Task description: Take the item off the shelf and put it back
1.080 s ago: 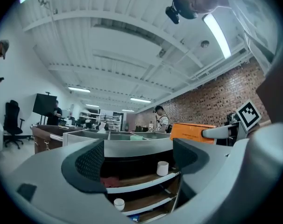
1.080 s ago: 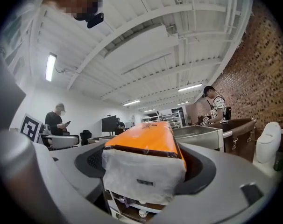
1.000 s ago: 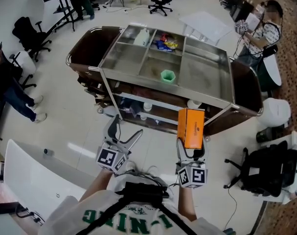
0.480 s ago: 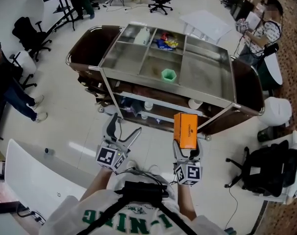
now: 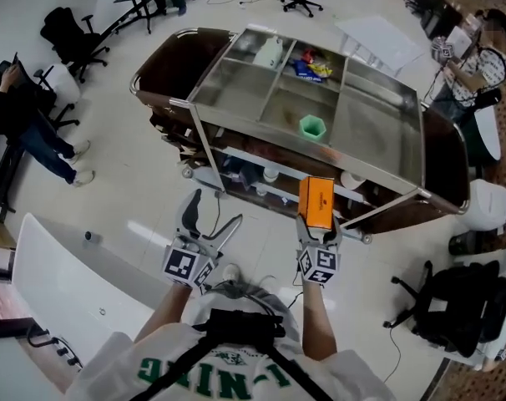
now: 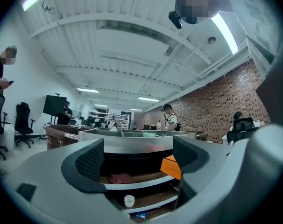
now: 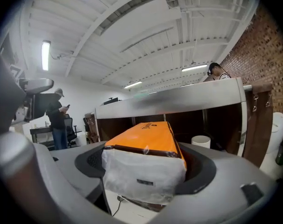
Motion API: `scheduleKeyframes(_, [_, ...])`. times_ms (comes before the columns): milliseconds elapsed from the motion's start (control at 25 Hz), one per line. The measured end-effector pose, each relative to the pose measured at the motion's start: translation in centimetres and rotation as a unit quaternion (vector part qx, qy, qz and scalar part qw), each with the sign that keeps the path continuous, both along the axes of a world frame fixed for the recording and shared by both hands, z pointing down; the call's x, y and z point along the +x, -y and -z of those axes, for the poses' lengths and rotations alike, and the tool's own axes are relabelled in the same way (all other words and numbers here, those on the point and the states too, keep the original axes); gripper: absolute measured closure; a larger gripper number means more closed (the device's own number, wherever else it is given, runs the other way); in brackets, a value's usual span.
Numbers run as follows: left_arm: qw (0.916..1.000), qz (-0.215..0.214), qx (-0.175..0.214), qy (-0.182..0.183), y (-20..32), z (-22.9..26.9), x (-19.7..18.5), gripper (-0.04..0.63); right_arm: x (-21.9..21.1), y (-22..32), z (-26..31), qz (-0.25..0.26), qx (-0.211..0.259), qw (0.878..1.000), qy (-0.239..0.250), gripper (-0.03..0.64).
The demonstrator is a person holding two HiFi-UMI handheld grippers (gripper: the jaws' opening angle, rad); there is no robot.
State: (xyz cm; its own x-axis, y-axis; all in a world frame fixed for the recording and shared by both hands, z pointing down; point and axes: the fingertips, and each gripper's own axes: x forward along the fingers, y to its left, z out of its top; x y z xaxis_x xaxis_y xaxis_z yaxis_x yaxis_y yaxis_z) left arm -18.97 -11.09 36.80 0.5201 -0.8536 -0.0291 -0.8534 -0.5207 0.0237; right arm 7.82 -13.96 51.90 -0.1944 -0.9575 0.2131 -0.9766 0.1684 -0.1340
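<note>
An orange box [image 5: 316, 201] with a white wrapped end [image 7: 144, 172] is clamped in my right gripper [image 5: 317, 234], which is shut on it. The box points at the steel shelf cart [image 5: 236, 115], level with its lower shelves, and its far end lies close to the cart's front. It also shows as an orange corner [image 6: 171, 166] in the left gripper view. My left gripper [image 5: 207, 224] hangs open and empty, a little short of the cart, with its jaws [image 6: 137, 158] wide apart facing the shelves.
On the cart's top tray stands a green cup [image 5: 312, 126], with a white jug [image 5: 270, 53] and snack packets [image 5: 311, 67] further back. White cups [image 6: 129, 200] sit on a lower shelf. Office chairs [image 5: 73, 36] and seated persons [image 5: 23, 128] ring the cart.
My right gripper has carried the orange box forward and left, closer to the cart's shelves. The head view has shifted so the cart sits lower and to the right. The left gripper barely moved.
</note>
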Motion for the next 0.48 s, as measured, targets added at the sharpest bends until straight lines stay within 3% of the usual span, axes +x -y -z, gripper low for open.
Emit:
scheduleKeyframes(200, [0.9993, 0.015, -0.030, -0.017, 0.3, 1.1, -0.1, 0.153, 0.3, 7.2, -3.3, 0.000, 0.001, 1.000, -0.015, 0.192])
scheduleKeyframes(360, [0.9989, 0.027, -0.039, 0.007, 0.1, -0.8, -1.5, 0.153, 1.2, 12.2, -6.9, -0.026, -0.020, 0.999, 0.000, 0.192])
scheduleKeyframes(480, [0.9976, 0.038, -0.057, 0.001, 0.1, -0.5, -1.8, 0.153, 2.0, 15.3, -9.2, -0.047, -0.031, 0.998, 0.010, 0.192])
